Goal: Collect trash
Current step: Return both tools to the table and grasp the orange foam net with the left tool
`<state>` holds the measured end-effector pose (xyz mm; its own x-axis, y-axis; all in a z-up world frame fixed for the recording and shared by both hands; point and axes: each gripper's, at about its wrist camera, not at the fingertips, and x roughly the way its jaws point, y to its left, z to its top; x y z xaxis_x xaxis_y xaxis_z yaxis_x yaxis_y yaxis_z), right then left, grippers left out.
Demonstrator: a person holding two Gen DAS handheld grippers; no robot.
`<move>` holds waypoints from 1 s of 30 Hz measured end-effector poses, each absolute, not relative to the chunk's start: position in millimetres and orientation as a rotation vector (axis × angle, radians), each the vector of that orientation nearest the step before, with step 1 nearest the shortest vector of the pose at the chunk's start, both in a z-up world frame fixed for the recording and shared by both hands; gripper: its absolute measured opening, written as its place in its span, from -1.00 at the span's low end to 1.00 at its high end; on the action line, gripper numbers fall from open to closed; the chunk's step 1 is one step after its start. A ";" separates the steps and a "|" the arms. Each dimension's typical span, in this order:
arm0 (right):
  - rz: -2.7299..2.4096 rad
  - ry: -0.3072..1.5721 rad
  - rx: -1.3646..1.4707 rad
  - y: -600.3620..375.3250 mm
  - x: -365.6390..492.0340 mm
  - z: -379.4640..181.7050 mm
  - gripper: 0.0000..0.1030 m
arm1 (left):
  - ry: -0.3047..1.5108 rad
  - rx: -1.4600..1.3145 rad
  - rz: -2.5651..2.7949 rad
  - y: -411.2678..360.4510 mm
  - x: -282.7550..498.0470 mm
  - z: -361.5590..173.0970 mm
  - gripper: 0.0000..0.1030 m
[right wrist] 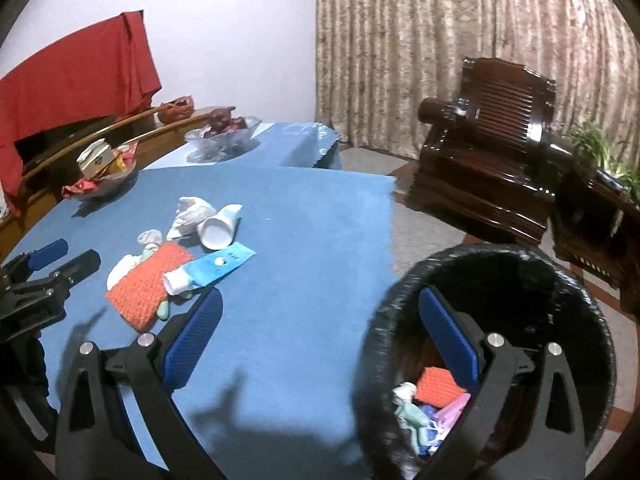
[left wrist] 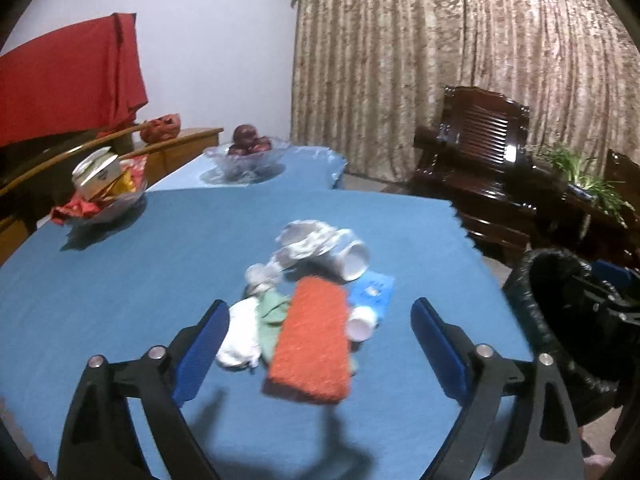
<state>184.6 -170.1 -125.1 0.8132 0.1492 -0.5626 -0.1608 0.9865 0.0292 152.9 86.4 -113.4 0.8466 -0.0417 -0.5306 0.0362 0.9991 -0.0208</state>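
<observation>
1. Orange, coarse-textured and oblong, the scouring sponge lies at the near end of a small heap of trash on the blue-clothed desk, ready to be taken first.
2. Touching or overlapping it are a white crumpled tissue, a pale green scrap, a small white tube with a blue flat card and, farther back, a white paper cup on its side beside a larger wad of white paper; blur makes the smaller scraps hard to name for sure.
3. Facing the heap, the left gripper has its blue pads spread wide and holds nothing; in its own view the sponge sits between the pads with gaps on both sides, probably lined up for a grab.
4. Off the desk's right edge stands a round bin lined with a black bag, already holding another orange sponge and some crumpled bits, placed close so each drop is short.
5. Poised over the bin's near rim, the right gripper is spread and empty.
6. Two glass bowls, one of fruit and one of packets, sit well apart at the far side, evidently not trash.
</observation>
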 end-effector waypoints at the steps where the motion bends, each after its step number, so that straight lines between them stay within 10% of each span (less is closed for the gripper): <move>1: 0.173 0.600 -0.020 -164.4 187.4 -127.3 0.86 | 0.568 -0.012 -0.034 91.2 153.4 -117.3 0.71; 18: 0.222 0.665 -0.074 -111.5 212.9 -160.4 0.86 | 0.719 -0.065 -0.068 107.5 179.6 -175.2 0.04; 24: 0.223 0.682 -0.076 -105.9 220.7 -167.3 0.86 | 0.745 -0.084 -0.092 104.5 180.0 -184.4 -0.78; 30: 0.238 0.687 -0.070 -89.6 231.3 -171.9 0.86 | 0.701 -0.115 -0.082 114.7 172.4 -173.7 -0.81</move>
<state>231.3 -89.6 -171.9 0.7471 0.1946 -0.6356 -0.2408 0.9705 0.0141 172.4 114.7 -173.7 0.7612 -0.1137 -0.6385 0.0361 0.9904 -0.1333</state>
